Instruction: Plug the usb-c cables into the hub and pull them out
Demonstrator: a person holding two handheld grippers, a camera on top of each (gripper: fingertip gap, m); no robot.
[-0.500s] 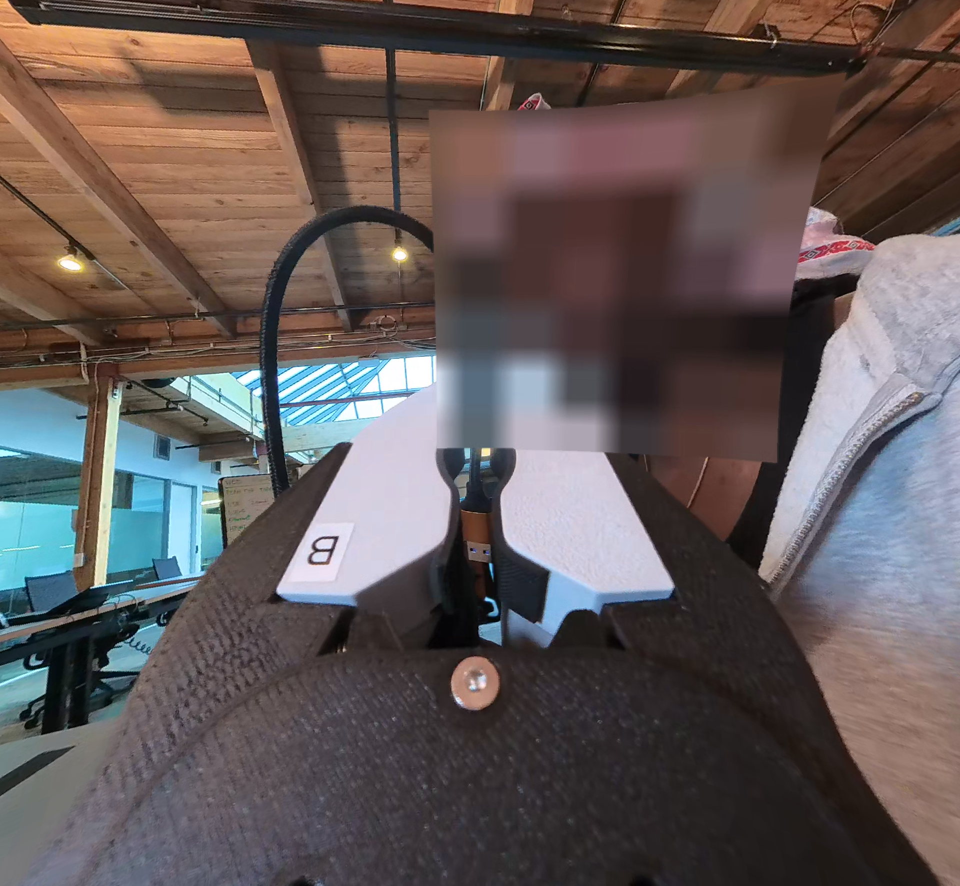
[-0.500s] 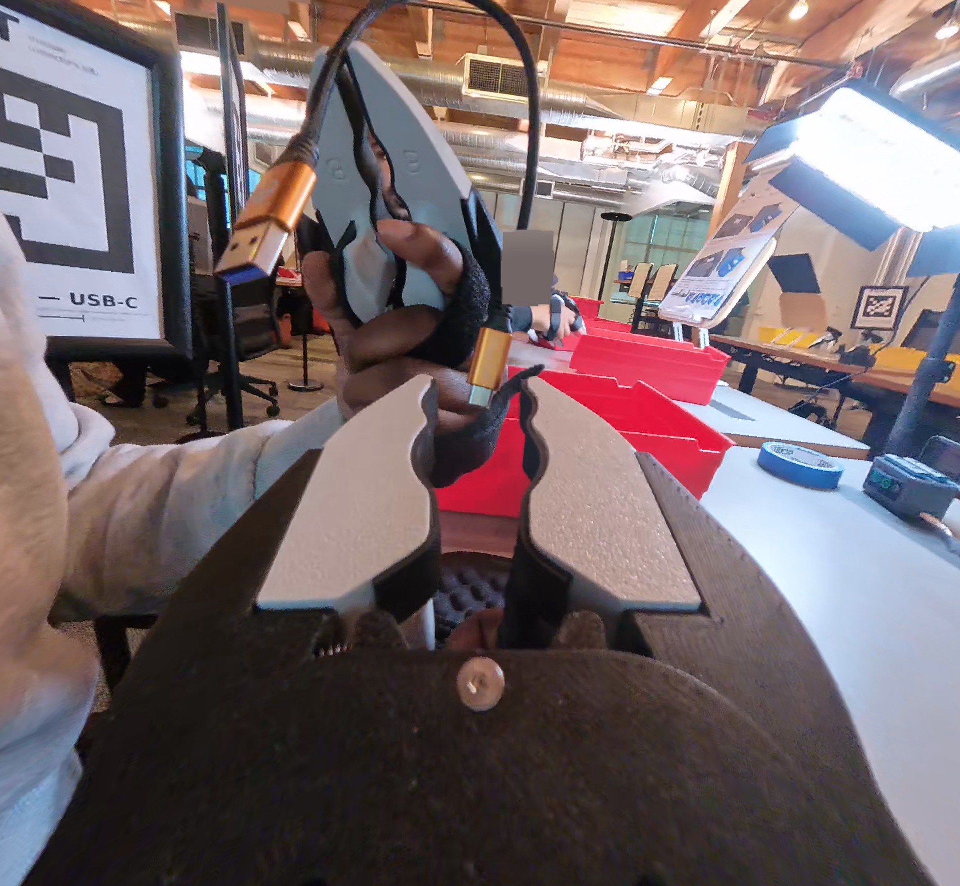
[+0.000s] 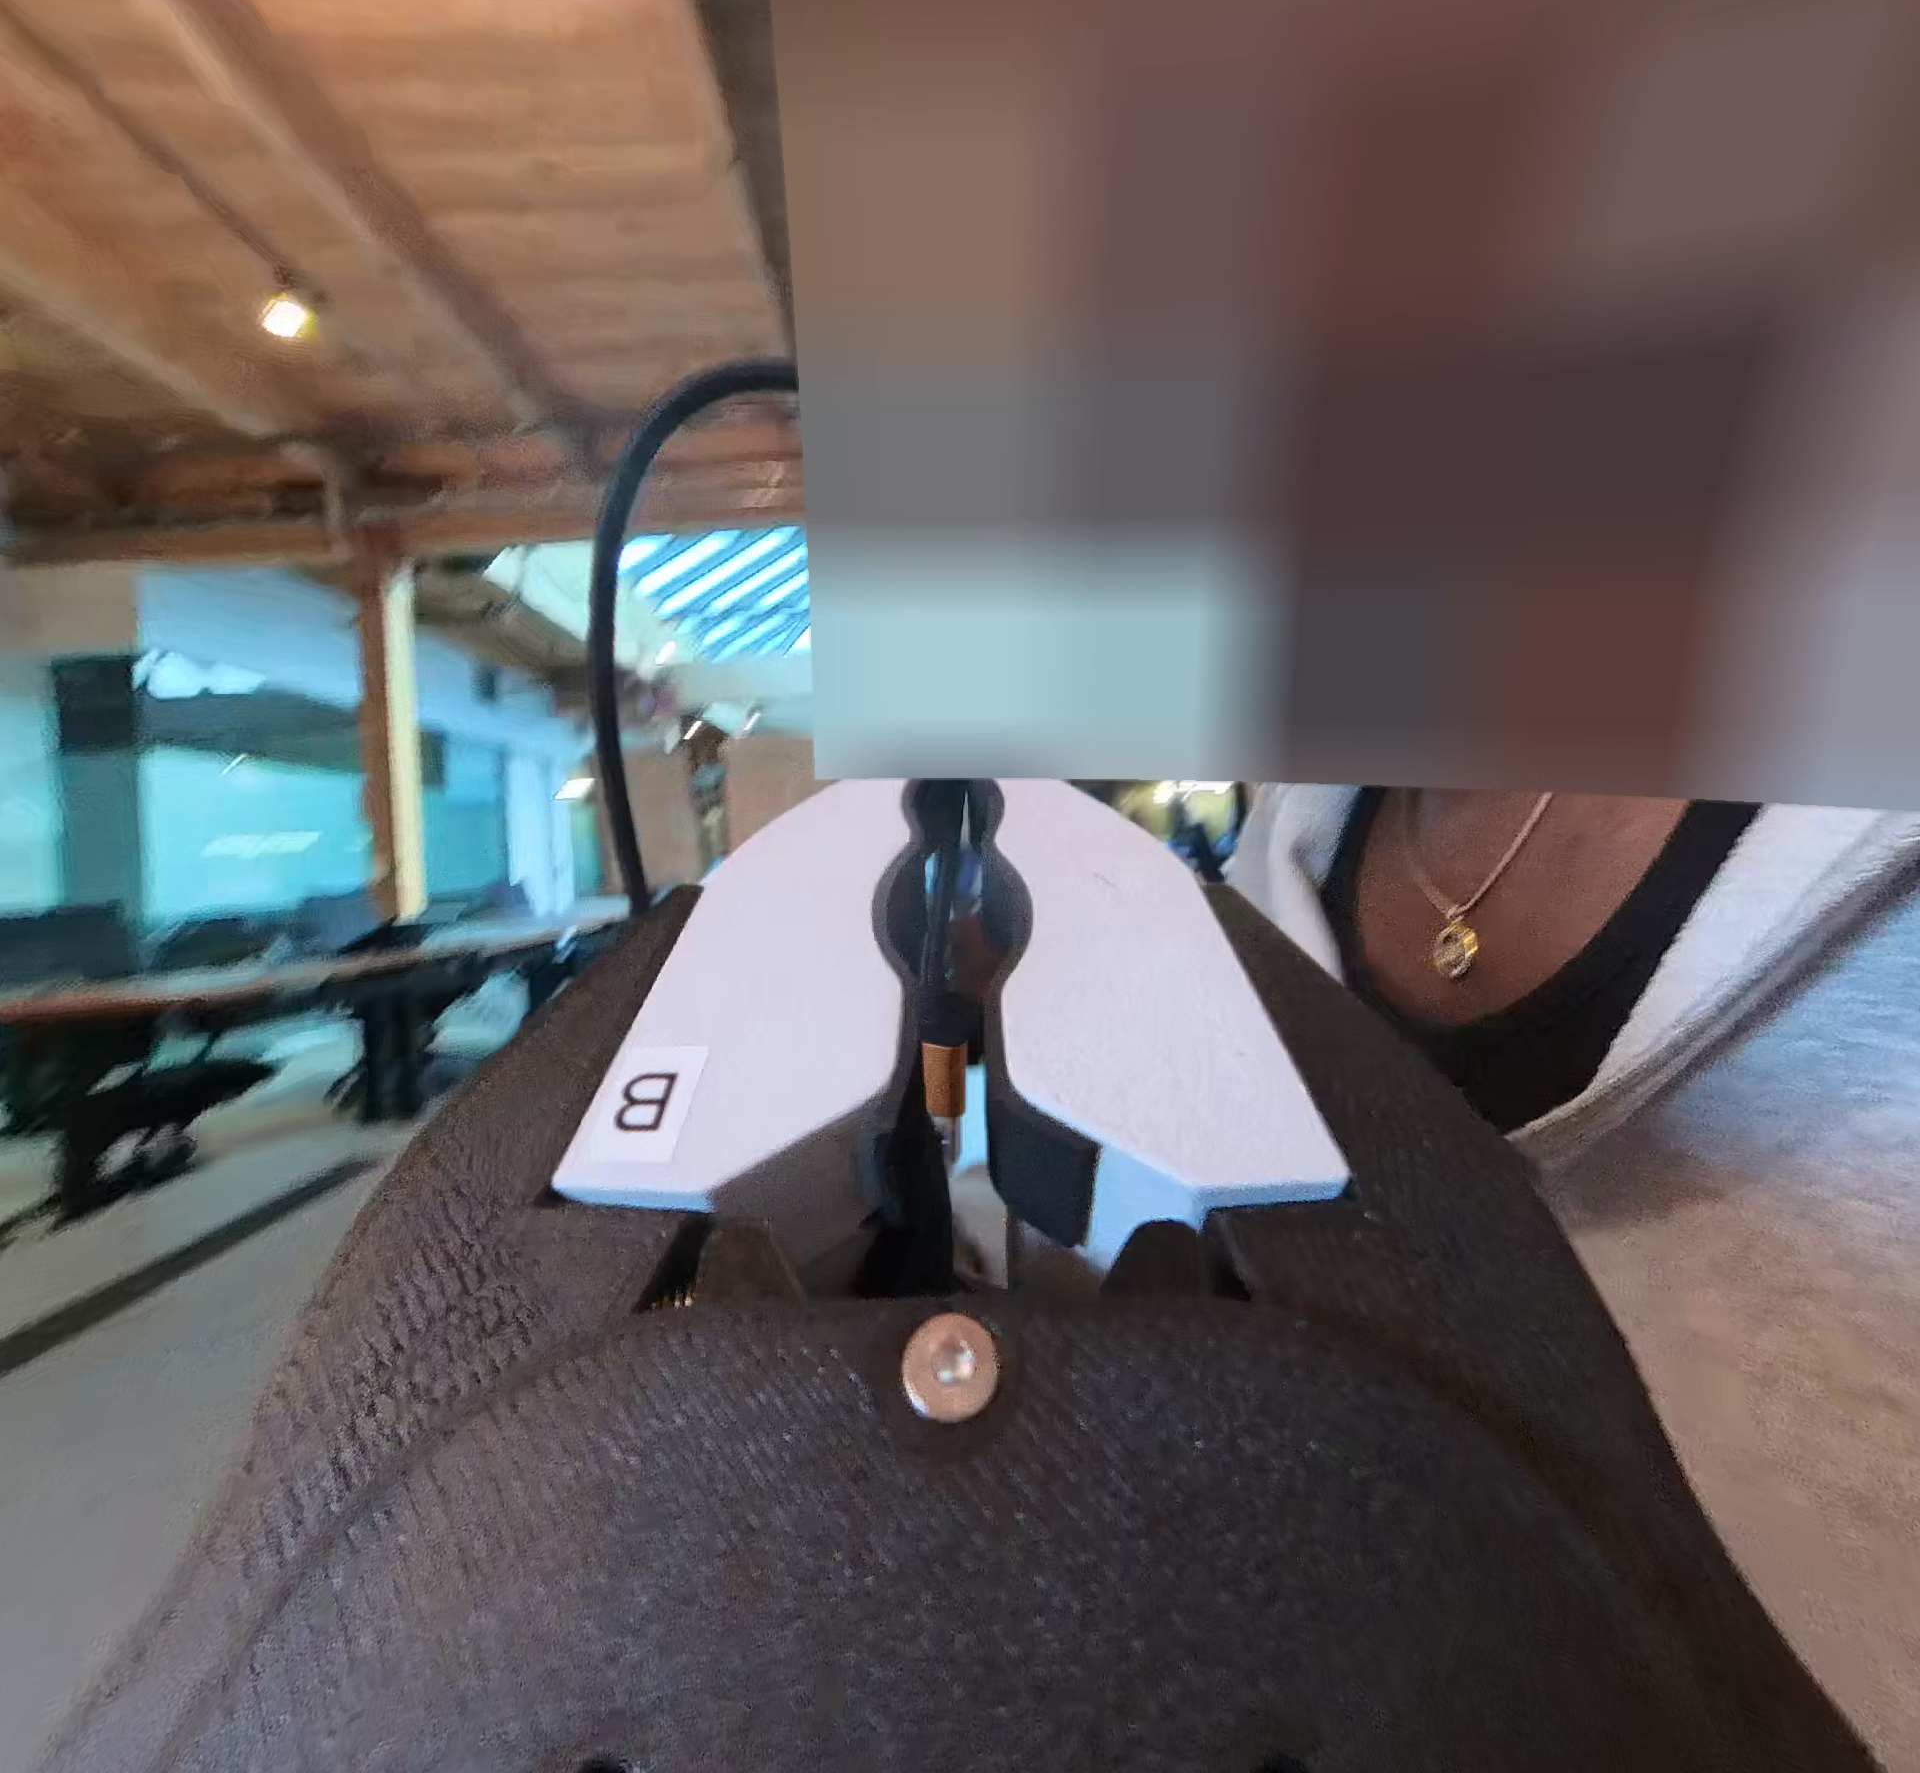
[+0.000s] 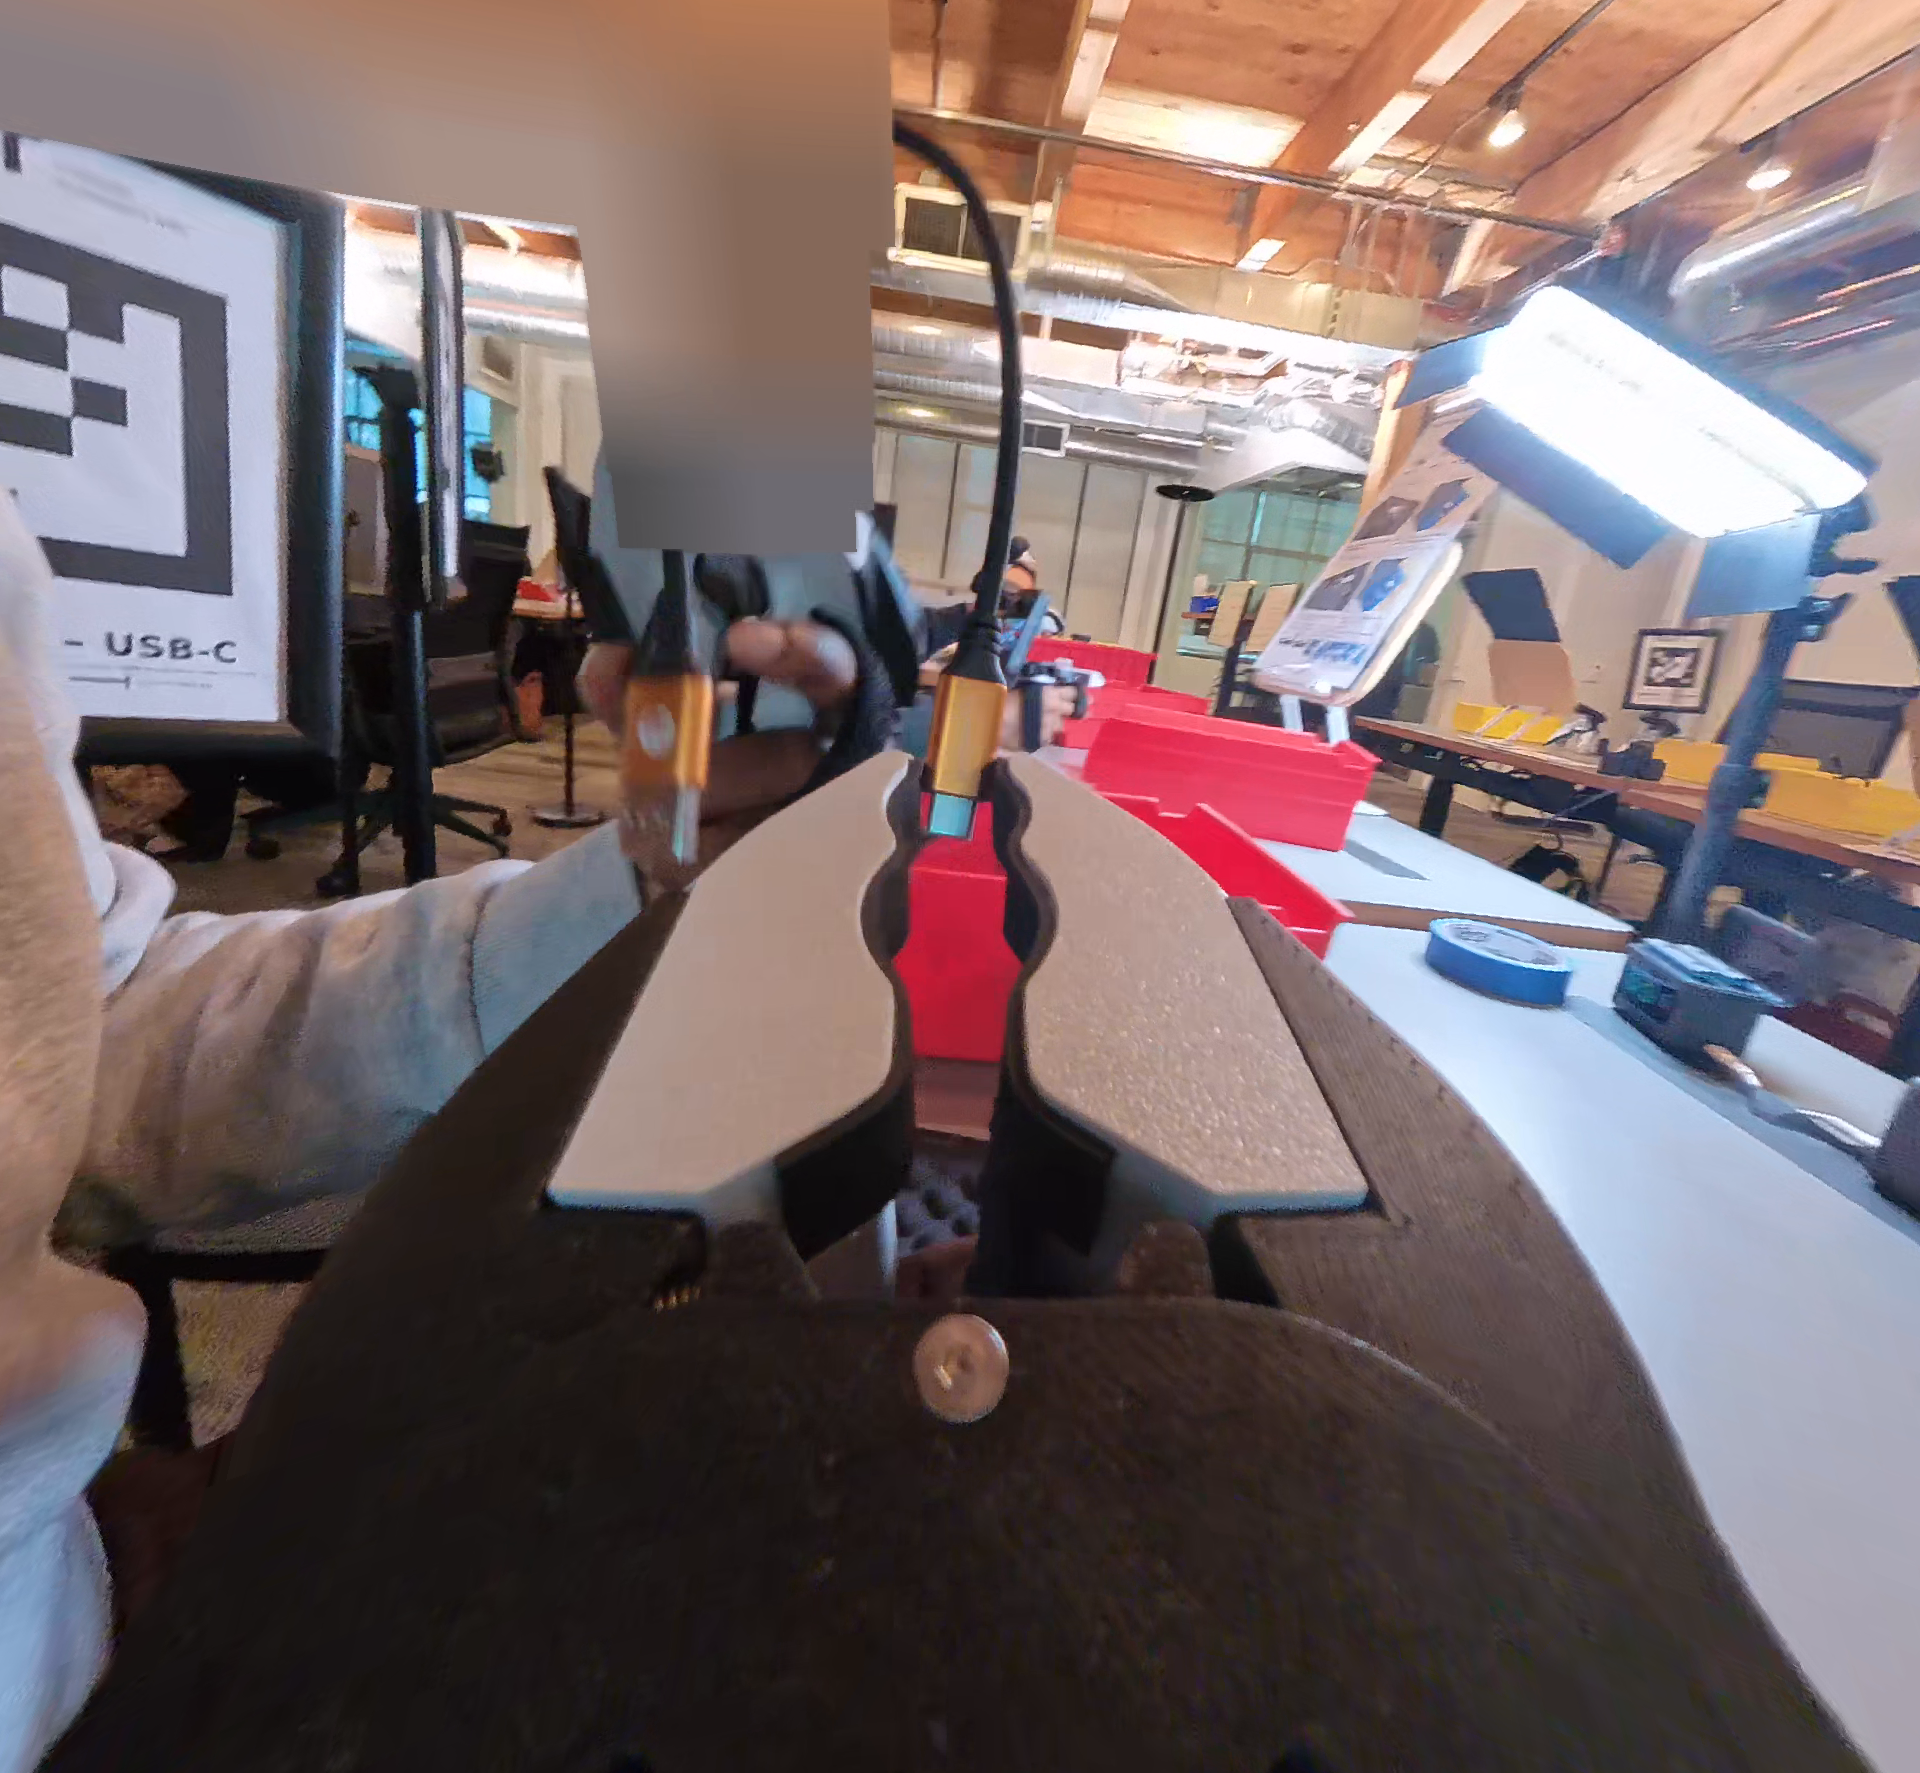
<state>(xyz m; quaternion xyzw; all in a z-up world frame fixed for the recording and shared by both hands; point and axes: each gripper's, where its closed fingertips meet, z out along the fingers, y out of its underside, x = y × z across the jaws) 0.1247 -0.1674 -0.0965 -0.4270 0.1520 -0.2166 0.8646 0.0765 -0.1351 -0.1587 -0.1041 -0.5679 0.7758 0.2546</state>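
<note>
**Both grippers up in the air, black braided cable strung between them**

Left gripper (image 3: 951,830): white fingers nearly together, clamped on the black braided cable (image 3: 613,643) w/ gold-orange plugs. Cable runs down the slot btwn the fingers; a small gold-orange plug end (image 3: 943,1079) sits low in the gap, near the finger bases. Rest of cable arcs up and off to the left, then goes behind the mosaic patch. Left wrist view points up at the wooden ceiling (image 3: 312,113) and the person's grey fleece jacket (image 3: 1766,1204); view is blurry.

Right gripper (image 4: 951,788): fingers at a narrow gap, tips either side of the metal tip of the gold-orange USB-C plug (image 4: 964,736), which hangs tip-down. Contact w/ the pads can't be told. Second plug, the wider gold-orange one (image 4: 665,747), hangs to the left, just above the grey sleeve (image 4: 364,975).

Background, right wrist view: red plastic bins (image 4: 1226,767) on the white surface (image 4: 1714,1256), blue tape roll (image 4: 1496,956) and a small dark box (image 4: 1688,991) beside it. Hub not seen in either view.
</note>
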